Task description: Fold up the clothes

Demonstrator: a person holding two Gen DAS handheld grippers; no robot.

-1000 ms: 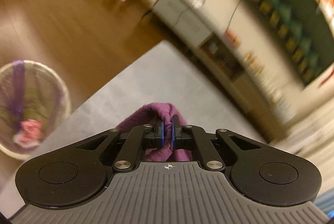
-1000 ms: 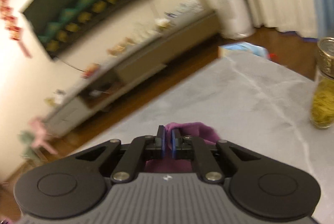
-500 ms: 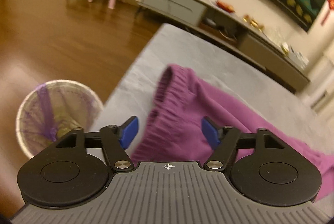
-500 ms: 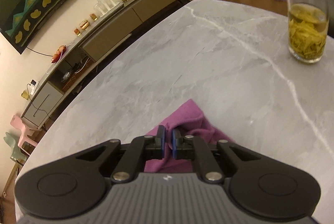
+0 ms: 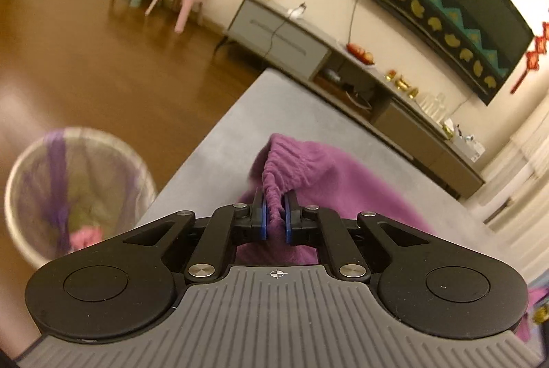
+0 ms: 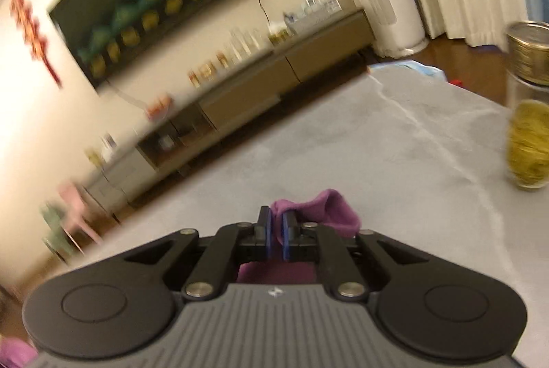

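Left tongs point(image 5: 273, 219) and right tongs point(image 6: 274, 236) each pinch the purple garment point(image 5: 322, 169) near the tabletop point(image 6: 377, 141) edge, where a slipping waistband could spoil the fold.

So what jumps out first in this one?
The purple garment on the grey table, its gathered hem pinched in the left tongs, another fold in the right tongs. Then the jar at the table's right and the basket on the floor left.

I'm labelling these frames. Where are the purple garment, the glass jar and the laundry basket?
purple garment point(image 5: 329, 169): left wrist view, cloth behind the gathered waistband.
glass jar point(image 6: 528, 141): right wrist view, yellow-filled lower body.
laundry basket point(image 5: 20, 223): left wrist view, near rim.
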